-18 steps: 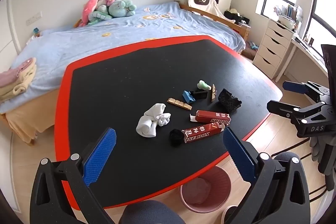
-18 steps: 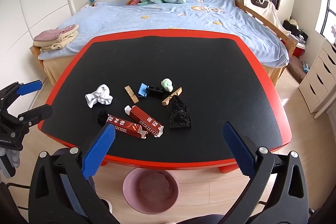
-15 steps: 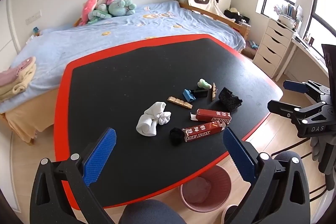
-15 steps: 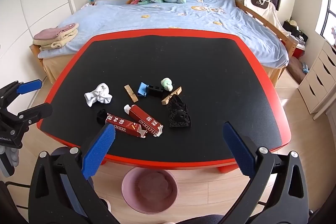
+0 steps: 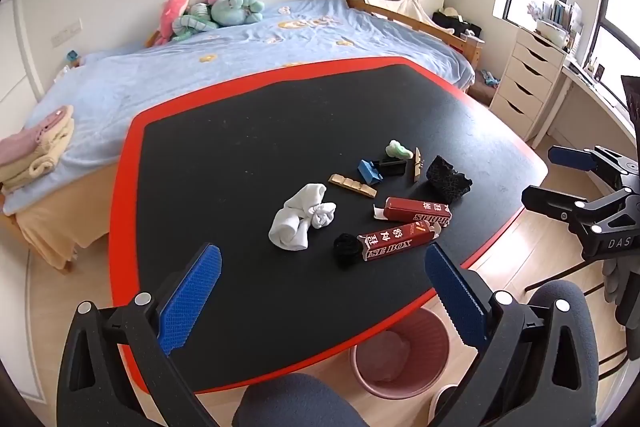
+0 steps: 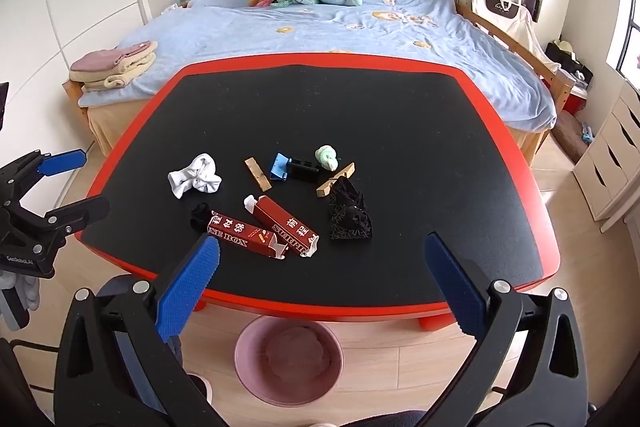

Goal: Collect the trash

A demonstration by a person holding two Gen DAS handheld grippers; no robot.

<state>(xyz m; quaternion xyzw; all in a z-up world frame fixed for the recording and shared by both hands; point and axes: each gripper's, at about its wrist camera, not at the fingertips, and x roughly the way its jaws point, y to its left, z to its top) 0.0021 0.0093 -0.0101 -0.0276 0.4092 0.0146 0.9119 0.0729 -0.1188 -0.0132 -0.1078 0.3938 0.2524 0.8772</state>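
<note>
Now | both jaws wide, empty, above tabletop (image 6: 400, 115) edge | advice: right gripper (image 6: 322, 281) takes nearest red box (image 6: 244, 235) across its narrow sides, then drops into bin (image 6: 289, 361) below.

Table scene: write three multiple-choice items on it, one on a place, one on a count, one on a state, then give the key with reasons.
1. Where does the pink bin stand?
A. on the bed
B. on the floor by the table's near edge
C. on the table

2. How many dark red boxes lie on the table?
A. one
B. two
C. four

3. In what state are the two tools?
A. both open and empty
B. both shut on trash
C. the left shut on the white sock

Key: 1 B, the bin sits on the wood floor just below the red table rim. 2 B, one red box lies beside a second red box. 3 A, the left tool and the right tool show wide gaps with nothing between the fingers; the white sock lies free on the table.
</note>
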